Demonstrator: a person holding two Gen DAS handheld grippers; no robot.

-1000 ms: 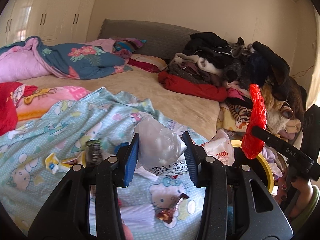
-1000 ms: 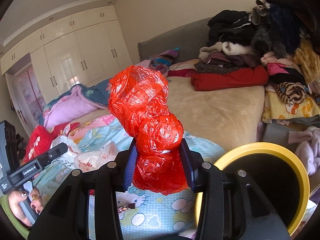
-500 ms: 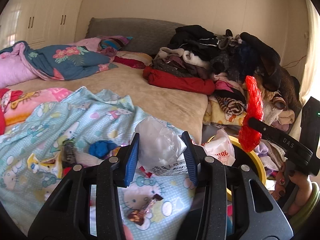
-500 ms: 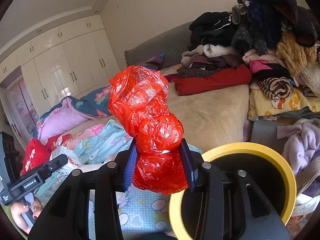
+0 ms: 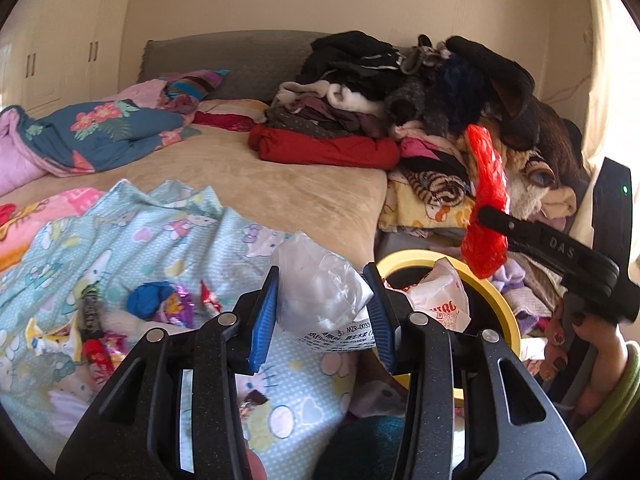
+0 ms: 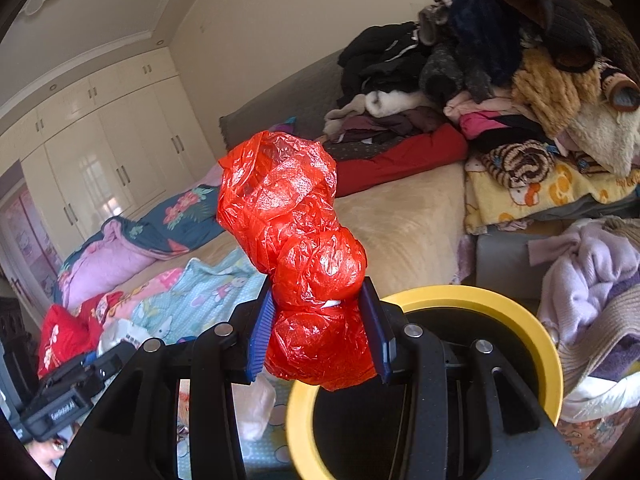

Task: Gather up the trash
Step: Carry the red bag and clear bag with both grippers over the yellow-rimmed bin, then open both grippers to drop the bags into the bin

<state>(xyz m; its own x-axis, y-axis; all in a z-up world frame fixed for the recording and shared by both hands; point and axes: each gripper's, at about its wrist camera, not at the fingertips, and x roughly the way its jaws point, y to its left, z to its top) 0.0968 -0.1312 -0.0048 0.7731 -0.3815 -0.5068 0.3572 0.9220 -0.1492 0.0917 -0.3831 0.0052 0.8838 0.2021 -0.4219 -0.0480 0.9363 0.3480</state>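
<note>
Still, right tool (image 6: 320, 334) tight on red bag (image 6: 296, 240), left tool (image 5: 324, 312) on clear bag (image 5: 320, 292), bin (image 6: 548, 356) interior dark.

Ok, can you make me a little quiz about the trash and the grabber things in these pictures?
1. True or false: the right gripper has its jaws shut on a red plastic bag.
2. What does the left gripper hold? A) a blue sock B) a clear crumpled plastic bag C) a candy wrapper
3. Fill in: the rim of the trash bin is ______ in colour.

Key:
1. True. The bag is squeezed between the jaws, close over the bin.
2. B. Its white label pokes out below the jaws.
3. Yellow. A white printed bag already sits in it.
</note>
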